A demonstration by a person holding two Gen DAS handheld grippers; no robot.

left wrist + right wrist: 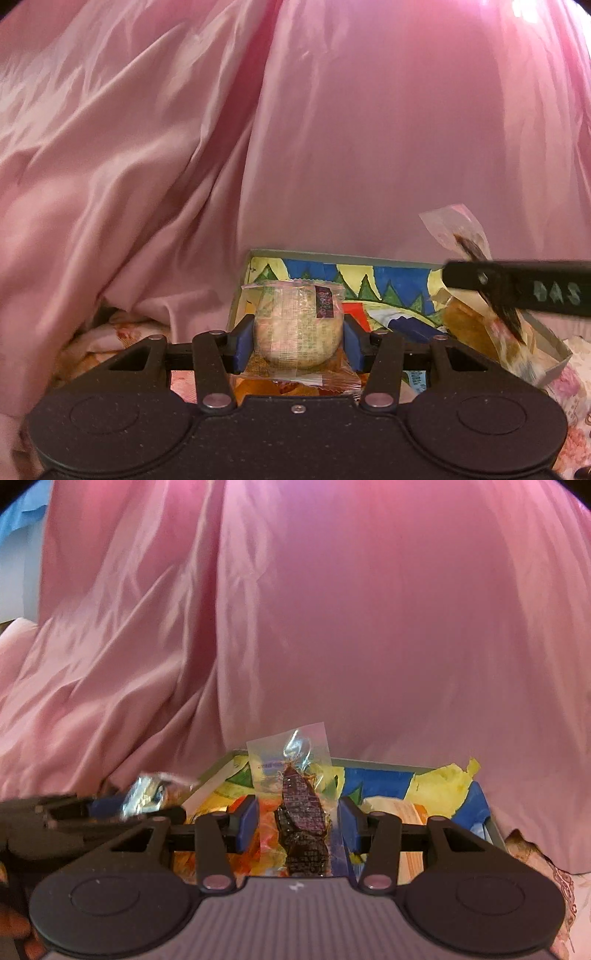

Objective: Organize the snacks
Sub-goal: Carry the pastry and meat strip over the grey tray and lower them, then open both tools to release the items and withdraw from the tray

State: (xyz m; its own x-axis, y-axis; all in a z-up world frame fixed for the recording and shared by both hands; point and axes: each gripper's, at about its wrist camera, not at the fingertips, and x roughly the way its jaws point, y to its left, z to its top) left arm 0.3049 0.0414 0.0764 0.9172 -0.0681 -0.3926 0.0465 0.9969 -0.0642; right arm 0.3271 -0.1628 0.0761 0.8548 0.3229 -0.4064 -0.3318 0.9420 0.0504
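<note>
Your left hand-held gripper [297, 341] is clamped on a round pale pastry in clear wrap [298, 325], its blue pads [243, 345] pressing both sides, and you hold it just above the near edge of the shallow box [332, 257] lined with bright painted paper. Your right hand-held gripper [297, 825] is clamped on a clear packet with a dark dried snack [303, 808], held upright over the same box, where other wrapped snacks [476, 328] already lie against the pink satin cloth [295, 129] behind
</note>
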